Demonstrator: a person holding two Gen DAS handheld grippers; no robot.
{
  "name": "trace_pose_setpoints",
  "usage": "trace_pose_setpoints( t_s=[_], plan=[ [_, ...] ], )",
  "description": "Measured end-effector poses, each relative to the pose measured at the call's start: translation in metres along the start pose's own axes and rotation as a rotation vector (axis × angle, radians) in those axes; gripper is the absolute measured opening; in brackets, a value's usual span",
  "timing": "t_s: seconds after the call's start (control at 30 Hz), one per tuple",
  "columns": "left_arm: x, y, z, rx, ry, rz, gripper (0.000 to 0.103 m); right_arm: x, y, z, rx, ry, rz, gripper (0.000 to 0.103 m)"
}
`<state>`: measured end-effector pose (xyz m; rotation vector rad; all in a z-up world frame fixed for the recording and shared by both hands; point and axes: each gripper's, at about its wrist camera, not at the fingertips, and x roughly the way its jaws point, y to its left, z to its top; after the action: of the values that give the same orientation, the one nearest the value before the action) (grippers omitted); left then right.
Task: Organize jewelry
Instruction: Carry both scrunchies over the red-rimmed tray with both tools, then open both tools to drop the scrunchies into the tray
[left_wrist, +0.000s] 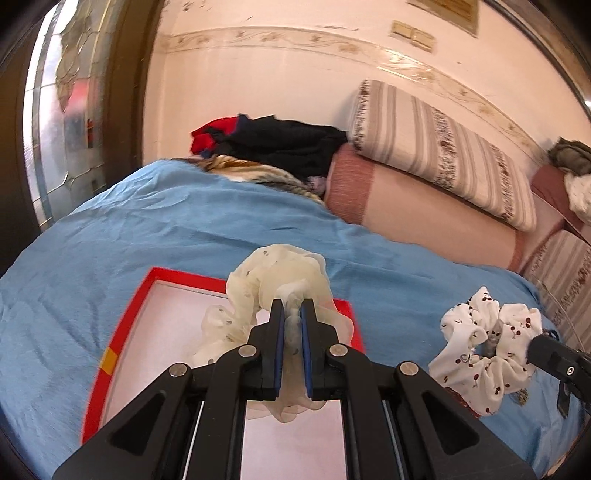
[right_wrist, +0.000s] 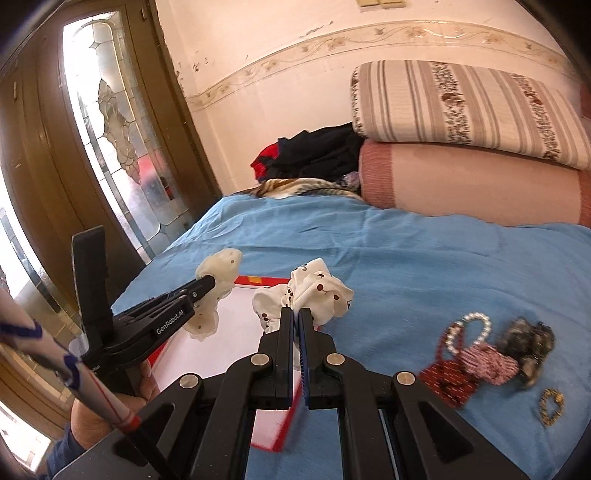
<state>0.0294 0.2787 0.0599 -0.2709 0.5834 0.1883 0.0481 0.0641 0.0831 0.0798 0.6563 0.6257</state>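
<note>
My left gripper (left_wrist: 293, 308) is shut on a cream sheer scrunchie (left_wrist: 258, 284) and holds it over the red-rimmed tray (left_wrist: 122, 314) on the blue bedspread. The scrunchie also shows in the right wrist view (right_wrist: 218, 273), at the tip of the left gripper (right_wrist: 210, 284). My right gripper (right_wrist: 296, 314) is shut on a white cherry-print scrunchie (right_wrist: 317, 291) above the tray's right edge (right_wrist: 284, 435); the same scrunchie shows in the left wrist view (left_wrist: 480, 358). Loose jewelry lies right of it: a pearl bracelet (right_wrist: 471, 325), a red beaded piece (right_wrist: 448, 382), a dark scrunchie (right_wrist: 528, 345) and a gold bracelet (right_wrist: 551, 406).
A pink bolster (right_wrist: 469, 184) with a striped pillow (right_wrist: 465, 107) on top lines the far side of the bed. A pile of dark and red clothes (right_wrist: 314, 155) sits at the far corner. A wooden door with glass (right_wrist: 114, 147) stands to the left.
</note>
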Motion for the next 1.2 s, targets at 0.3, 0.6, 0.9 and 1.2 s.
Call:
trace_pose_setpoints(
  t_s=[0.3, 0.6, 0.9, 1.2],
  plan=[
    [0.02, 0.048, 0.018, -0.062, 0.019, 0.077, 0.008, 0.048, 0.025, 0.019, -0.013, 0.033, 0.047, 0.003],
    [0.066, 0.065, 0.002, -0.086, 0.149, 0.1, 0.008, 0.11, 0.035, 0.024, 0.01, 0.084, 0.06, 0.003],
    [0.084, 0.075, -0.007, -0.118, 0.193, 0.112, 0.008, 0.168, 0.036, 0.014, 0.046, 0.14, 0.049, 0.003],
    [0.085, 0.086, -0.009, -0.185, 0.208, 0.118, 0.02, 0.2, 0.034, 0.002, 0.063, 0.148, 0.008, 0.004]
  ],
)
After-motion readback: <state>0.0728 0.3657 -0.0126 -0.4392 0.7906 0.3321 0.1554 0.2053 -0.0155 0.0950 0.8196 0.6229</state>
